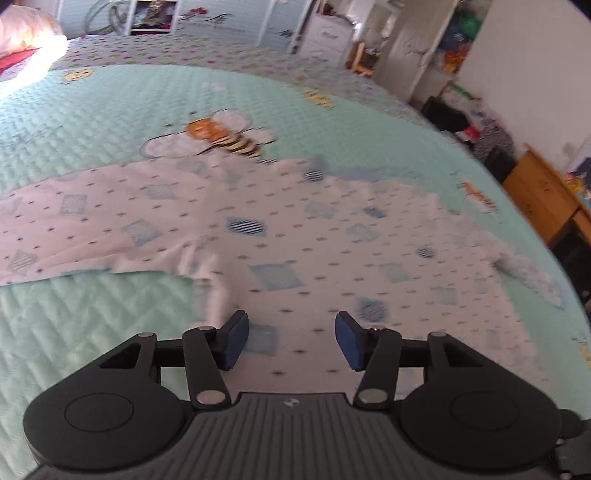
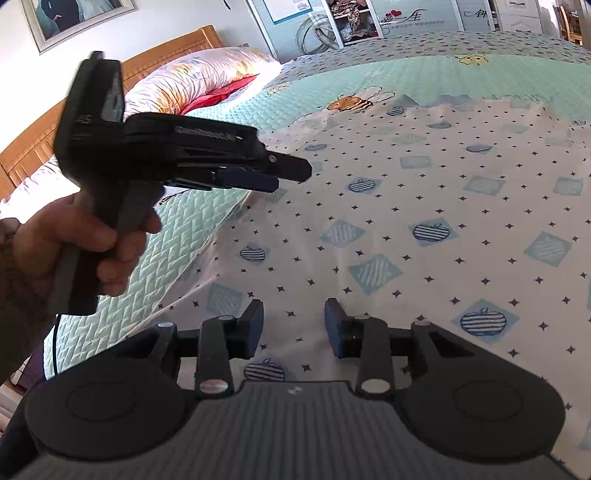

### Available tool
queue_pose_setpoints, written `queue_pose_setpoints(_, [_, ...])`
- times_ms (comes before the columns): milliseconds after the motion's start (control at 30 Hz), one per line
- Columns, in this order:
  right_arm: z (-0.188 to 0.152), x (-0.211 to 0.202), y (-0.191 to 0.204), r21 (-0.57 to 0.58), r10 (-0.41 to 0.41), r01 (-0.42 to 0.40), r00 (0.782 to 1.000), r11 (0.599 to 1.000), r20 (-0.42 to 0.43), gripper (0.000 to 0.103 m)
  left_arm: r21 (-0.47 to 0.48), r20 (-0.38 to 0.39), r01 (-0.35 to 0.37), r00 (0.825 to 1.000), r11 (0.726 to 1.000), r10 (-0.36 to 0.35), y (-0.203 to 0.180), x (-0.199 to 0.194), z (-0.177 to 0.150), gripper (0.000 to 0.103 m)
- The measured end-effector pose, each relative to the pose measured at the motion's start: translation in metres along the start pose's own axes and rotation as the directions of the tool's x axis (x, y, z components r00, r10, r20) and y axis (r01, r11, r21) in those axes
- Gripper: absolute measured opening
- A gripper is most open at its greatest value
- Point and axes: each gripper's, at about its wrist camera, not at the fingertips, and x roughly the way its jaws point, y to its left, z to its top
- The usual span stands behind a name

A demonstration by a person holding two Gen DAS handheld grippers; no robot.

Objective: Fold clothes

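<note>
Here, the bed (image 1: pixel 74 122), under a mint quilted cover, carries the garment (image 1: pixel 295 236): white cloth printed with striped apples and blue squares, lying spread across the middle of the cover, with wrinkles along its near left edge. Only the right wrist view shows the wooden headboard (image 2: pixel 33 140), the pillows (image 2: pixel 192 77) at the bed's head and the framed picture (image 2: pixel 74 18) on the wall. Only the left wrist view shows the wooden cabinet (image 1: pixel 535 195) beside the bed. Open wardrobe shelves (image 2: pixel 351 18) hold clothes, too small to identify. A hand (image 2: pixel 74 240) grips the left gripper (image 1: pixel 291 339) by its handle. Its jaws stand apart over the garment, holding nothing. The right gripper (image 2: pixel 294 325) also stands parted and empty above the cloth.
</note>
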Motion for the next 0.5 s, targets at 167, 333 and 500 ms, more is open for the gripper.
queue_pose_setpoints(167, [0.0,0.0,-0.003,0.01,0.009,-0.009,1.0,1.0,0.002,0.038,-0.051,0.014,-0.039,0.999,0.998,0.04,0.026,-0.032,-0.006,0.029])
queue_pose_setpoints(333, [-0.001,-0.002,-0.001,0.02,0.007,-0.007,1.0,1.0,0.006,0.042,0.038,-0.008,-0.107,0.994,0.994,0.107,0.01,-0.049,-0.026,0.047])
queue_pose_setpoints(500, [-0.003,-0.017,0.001,0.02,-0.001,0.001,1.0,1.0,-0.016,0.051,0.134,-0.026,-0.172,0.984,0.976,0.177,-0.008,-0.065,-0.047,0.042])
